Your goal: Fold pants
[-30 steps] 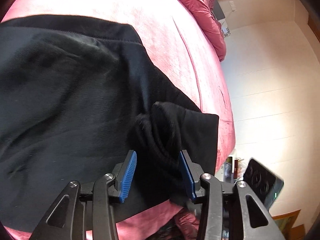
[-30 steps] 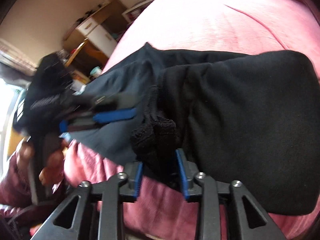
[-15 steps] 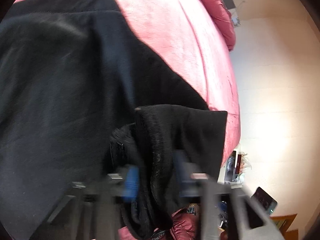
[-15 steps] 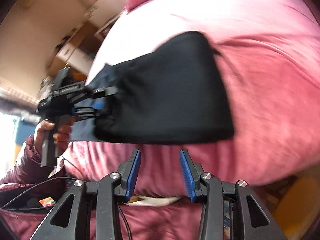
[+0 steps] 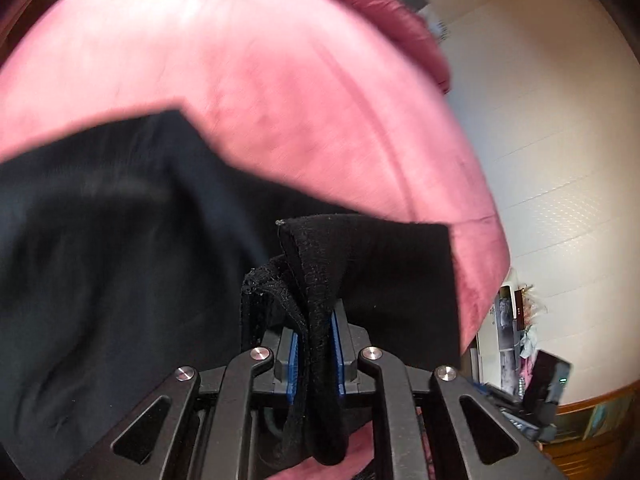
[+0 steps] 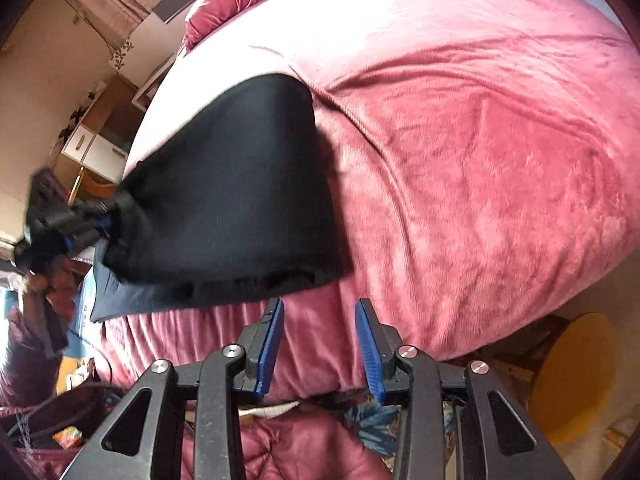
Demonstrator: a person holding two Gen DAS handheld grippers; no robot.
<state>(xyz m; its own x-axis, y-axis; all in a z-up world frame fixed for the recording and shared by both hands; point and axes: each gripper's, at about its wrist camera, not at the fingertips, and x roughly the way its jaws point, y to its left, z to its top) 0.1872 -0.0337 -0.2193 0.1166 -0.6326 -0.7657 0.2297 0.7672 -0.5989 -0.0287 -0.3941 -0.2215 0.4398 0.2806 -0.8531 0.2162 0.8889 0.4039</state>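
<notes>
Black pants (image 5: pixel 120 260) lie folded on a pink bed (image 5: pixel 280 80). My left gripper (image 5: pixel 314 320) is shut on a bunched, thick hem of the pants at the bed's edge, and the fabric hangs down between its blue pads. In the right wrist view the pants (image 6: pixel 232 184) form a dark folded slab, with the left gripper (image 6: pixel 92 220) clamped on their left end. My right gripper (image 6: pixel 319 308) hovers just below the pants' near edge. Its jaws are closing with nothing between them, only the pink bedspread (image 6: pixel 480 160) behind.
A yellow round stool (image 6: pixel 576 372) stands at the lower right beside the bed. A wooden cabinet (image 6: pixel 96 140) is at the far left. A maroon quilted garment (image 6: pixel 300 448) lies below the right gripper. A dark phone-like device (image 5: pixel 548 384) sits on a shelf at the right.
The left jaws shut on the bunched hem and lifted it a little. The right gripper let go of the pants and swung away to the right along the bed's edge.
</notes>
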